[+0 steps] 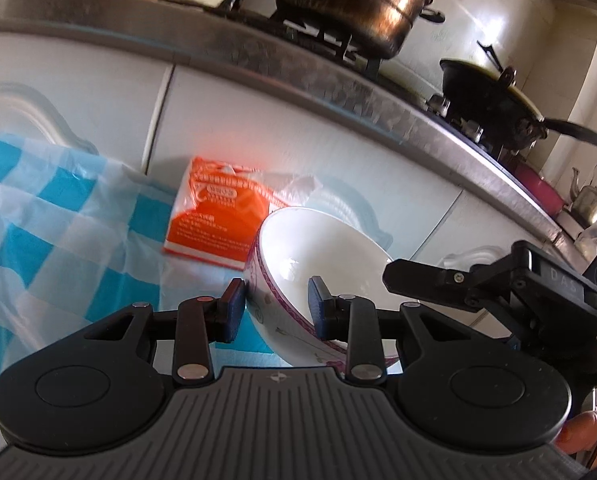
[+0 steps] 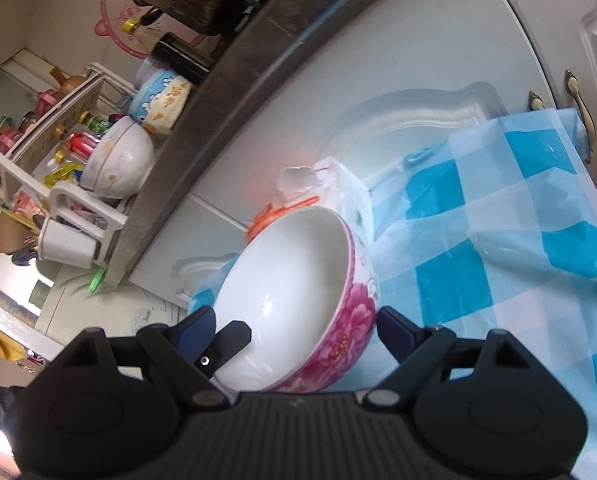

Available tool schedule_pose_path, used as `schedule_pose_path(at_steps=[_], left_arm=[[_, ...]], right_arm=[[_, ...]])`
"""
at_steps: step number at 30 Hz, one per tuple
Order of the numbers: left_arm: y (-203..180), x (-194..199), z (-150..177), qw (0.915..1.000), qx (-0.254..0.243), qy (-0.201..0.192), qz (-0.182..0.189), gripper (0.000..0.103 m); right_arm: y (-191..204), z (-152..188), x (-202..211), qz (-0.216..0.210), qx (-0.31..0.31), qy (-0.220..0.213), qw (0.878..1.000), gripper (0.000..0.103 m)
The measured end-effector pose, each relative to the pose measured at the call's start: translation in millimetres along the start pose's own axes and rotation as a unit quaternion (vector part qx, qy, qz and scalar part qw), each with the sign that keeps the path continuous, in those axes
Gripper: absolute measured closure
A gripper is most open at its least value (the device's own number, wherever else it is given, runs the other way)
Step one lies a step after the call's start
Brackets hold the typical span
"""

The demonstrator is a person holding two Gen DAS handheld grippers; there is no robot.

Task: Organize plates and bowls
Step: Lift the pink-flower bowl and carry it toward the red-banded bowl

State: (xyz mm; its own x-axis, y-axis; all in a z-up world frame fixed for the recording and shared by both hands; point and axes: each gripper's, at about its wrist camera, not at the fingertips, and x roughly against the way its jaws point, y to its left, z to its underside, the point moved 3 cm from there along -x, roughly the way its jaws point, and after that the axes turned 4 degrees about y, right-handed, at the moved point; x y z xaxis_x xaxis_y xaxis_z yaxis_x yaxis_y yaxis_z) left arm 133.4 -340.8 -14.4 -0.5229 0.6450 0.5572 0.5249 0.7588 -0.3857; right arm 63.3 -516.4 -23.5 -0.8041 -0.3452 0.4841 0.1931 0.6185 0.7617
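A white bowl with a pink flower pattern hangs tilted over the blue-checked cloth, in front of the white cupboard doors. My left gripper is shut on its near wall, one blue pad outside and one inside. In the right wrist view the same bowl lies between the wide-set fingers of my right gripper, whose pads stand just off its sides. One black finger of the left gripper shows inside the bowl. The right gripper's finger points at the bowl's rim from the right.
An orange packet and a white bag lie behind the bowl. A steel counter edge runs above, carrying a pot, a black wok and a kettle. A dish rack holds more bowls.
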Motion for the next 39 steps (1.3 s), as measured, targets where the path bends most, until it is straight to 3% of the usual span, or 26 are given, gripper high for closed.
schedule_pose_path(at_steps=[18,28,39], left_arm=[[-7.9,145.3,27.4,0.9985,-0.001,-0.05,0.023,0.067],[0.8,211.2,80.6,0.9986,-0.001,-0.051,0.013,0.067],[7.0,243.8,152.4,0.9988,-0.03,-0.036,-0.012,0.067]], right_arm=[[91.7,75.3,82.3,-0.043,0.063,-0.016,0.997,0.015],[107.2,160.9,116.2,-0.06,0.062,-0.01,0.996,0.015],[93.9,252.6,132.3,-0.038,0.051,-0.015,0.998,0.012]])
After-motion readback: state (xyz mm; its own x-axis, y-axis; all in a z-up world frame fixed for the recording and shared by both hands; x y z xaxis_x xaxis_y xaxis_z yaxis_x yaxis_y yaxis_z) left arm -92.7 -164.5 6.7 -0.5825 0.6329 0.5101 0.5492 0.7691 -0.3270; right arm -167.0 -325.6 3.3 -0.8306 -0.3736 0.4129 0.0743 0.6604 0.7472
